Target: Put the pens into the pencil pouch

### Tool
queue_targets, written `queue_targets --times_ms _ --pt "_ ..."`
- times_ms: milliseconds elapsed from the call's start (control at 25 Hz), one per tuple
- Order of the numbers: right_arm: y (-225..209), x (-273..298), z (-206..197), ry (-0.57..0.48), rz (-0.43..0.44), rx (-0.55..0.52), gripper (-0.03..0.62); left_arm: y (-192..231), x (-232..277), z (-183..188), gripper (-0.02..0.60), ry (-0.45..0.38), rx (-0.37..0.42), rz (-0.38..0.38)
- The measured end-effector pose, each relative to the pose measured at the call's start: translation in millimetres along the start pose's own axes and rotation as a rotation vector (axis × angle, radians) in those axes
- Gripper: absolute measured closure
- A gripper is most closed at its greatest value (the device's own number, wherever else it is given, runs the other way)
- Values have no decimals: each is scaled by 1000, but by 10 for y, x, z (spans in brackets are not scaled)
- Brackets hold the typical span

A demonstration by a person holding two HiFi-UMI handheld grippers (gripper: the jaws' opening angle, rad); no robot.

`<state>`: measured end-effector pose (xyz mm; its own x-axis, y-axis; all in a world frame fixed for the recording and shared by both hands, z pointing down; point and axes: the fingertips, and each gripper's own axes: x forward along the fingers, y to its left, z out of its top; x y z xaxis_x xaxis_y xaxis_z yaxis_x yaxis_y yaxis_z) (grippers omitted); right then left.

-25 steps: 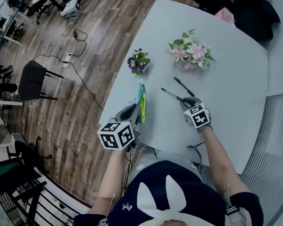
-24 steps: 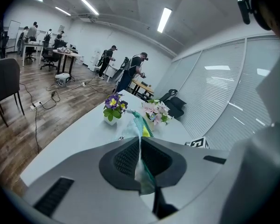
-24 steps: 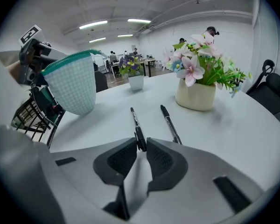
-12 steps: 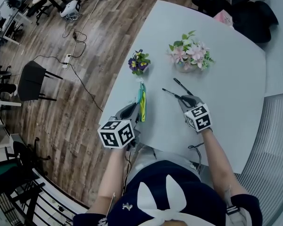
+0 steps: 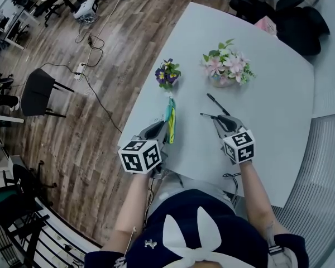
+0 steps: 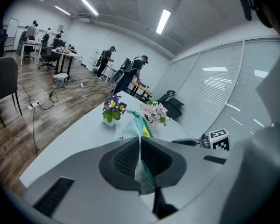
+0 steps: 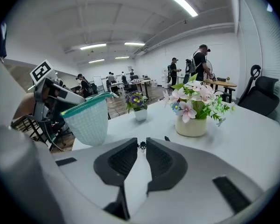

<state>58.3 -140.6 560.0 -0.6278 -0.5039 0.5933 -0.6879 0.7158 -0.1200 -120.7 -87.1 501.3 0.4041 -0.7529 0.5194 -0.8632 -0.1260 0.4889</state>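
Observation:
In the head view my left gripper [image 5: 159, 130] is shut on the near end of a teal mesh pencil pouch [image 5: 168, 119] with a yellow edge, near the white table's [image 5: 279, 110] left edge. The left gripper view shows its fabric [image 6: 138, 125] pinched between the pads. My right gripper [image 5: 220, 120] is shut on a black pen [image 5: 208, 116], held off the table and pointing left toward the pouch. Only the pen's end [image 7: 141, 146] shows between the jaw tips in the right gripper view. A second black pen [image 5: 218, 104] lies on the table beyond.
A small pot of purple flowers [image 5: 167, 73] stands beyond the pouch, and a pot of pink flowers [image 5: 226, 66] behind the loose pen. The table's left edge drops to a wooden floor with cables and a dark chair [image 5: 39, 94]. A black office chair [image 5: 301, 15] stands at the far corner.
My right gripper has risen and taken the black pen up off the table. The left gripper and the pouch have stayed where they were.

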Motion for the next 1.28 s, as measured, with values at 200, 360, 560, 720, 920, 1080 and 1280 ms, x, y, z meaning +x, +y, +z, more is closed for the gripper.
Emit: queue_targets --times_ms 200,360,560,720,920,1080,1280 --pt "82 -101 111 -41 7 15 530 8 -2 -14 551 7 8 -4" --pt "109 -195 235 -76 -3 24 530 3 -13 3 551 7 13 -7" --pt "149 -338 404 -135 1 65 530 -4 -23 15 551 4 20 -12" --pt "181 -463 574 -187 15 88 531 -17 -35 37 551 3 26 -18" --pt "257 -637 814 -255 40 93 531 -31 -20 31 551 8 30 -20" --pt "324 -782 971 -299 53 78 531 -51 -10 14 551 11 34 -21" --pt "398 -924 1144 -334 66 52 531 -76 -5 7 551 16 34 -24"
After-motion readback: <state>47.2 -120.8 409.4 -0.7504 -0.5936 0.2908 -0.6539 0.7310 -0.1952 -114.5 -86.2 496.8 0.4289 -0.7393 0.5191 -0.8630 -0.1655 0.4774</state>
